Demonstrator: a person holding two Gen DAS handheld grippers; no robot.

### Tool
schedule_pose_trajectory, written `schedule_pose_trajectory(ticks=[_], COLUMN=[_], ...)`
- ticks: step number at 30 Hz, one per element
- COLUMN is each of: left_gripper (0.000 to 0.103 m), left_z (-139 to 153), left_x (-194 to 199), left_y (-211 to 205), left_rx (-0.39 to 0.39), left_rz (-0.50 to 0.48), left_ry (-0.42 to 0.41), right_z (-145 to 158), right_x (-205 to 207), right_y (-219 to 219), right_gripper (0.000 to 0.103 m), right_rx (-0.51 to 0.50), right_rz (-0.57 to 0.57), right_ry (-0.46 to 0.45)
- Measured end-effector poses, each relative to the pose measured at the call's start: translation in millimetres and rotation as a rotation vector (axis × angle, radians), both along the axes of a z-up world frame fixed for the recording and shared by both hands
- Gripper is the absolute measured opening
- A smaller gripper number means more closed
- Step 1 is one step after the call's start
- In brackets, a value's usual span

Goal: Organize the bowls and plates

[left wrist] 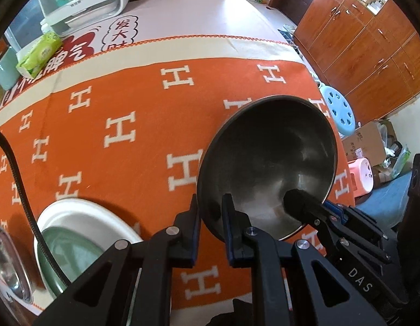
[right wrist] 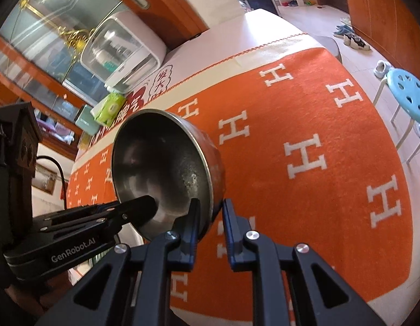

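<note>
Both grippers, left and right, clench opposite rims of one steel bowl between their jaws, above the cloth; stacked dishes wait left of the left jaws, so nesting remains.

Orange cloth w/ white H pattern; steel-grey bowl

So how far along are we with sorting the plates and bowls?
Partly done. A green dish already sits in the white plate, with another steel bowl beside it. In hand: the left gripper and right gripper both clamp the rim of a steel bowl, lifted and tilted above the orange cloth. Left: setting it down with the others.
</note>
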State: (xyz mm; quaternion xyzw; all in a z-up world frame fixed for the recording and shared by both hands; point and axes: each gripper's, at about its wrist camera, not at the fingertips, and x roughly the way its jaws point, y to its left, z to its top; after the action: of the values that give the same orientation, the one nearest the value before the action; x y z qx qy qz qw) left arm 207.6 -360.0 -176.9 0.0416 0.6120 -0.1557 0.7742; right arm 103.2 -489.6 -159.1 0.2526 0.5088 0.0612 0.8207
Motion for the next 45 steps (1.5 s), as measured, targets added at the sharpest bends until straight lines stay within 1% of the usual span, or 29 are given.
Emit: schedule_pose_trajectory(ticks=[3,9,16,22,30,35,45], left_gripper=[0.013,0.013,0.013,0.014,0.016,0.016,0.017], left_z=[5.4,9.7,11.0,12.2,30.9,40.2,52.8], left_x=[-10.4,-26.6,-42.8,-52.4,-61.8,-65.2,-70.5], left_y=[7.9,20.7,33.0,57.0,103.6,138.4,214.8], left_rx=[0.003,-0.004,-0.008,-0.016,-0.031,-0.042,-0.043], left_rz=[0.012,0.020,-0.011,-0.050,-0.104,-0.109,-0.088], left_ry=[-0.006,-0.004,0.001,0.010,-0.024,-0.031,-0.049], right_z=[8.4,16.4,20.2,22.7,35.4,44.1,53.4], right_x=[-6.3,-22.6,-41.7,-51.3,-59.8,-64.1,-62.5], right_y=[10.0,26.3,41.8,65.7,112.0,146.4,219.8], right_gripper=[0.016,0.016,0.016,0.016,0.016,0.016,0.016], right_rx=[-0.025,-0.066,-0.072,-0.061,-0.054,-0.049,-0.042], right_rz=[0.021,0.044,0.032,0.009,-0.020,-0.030,-0.007], right_ry=[-0.013,0.004,0.014,0.021,0.004,-0.018,-0.052])
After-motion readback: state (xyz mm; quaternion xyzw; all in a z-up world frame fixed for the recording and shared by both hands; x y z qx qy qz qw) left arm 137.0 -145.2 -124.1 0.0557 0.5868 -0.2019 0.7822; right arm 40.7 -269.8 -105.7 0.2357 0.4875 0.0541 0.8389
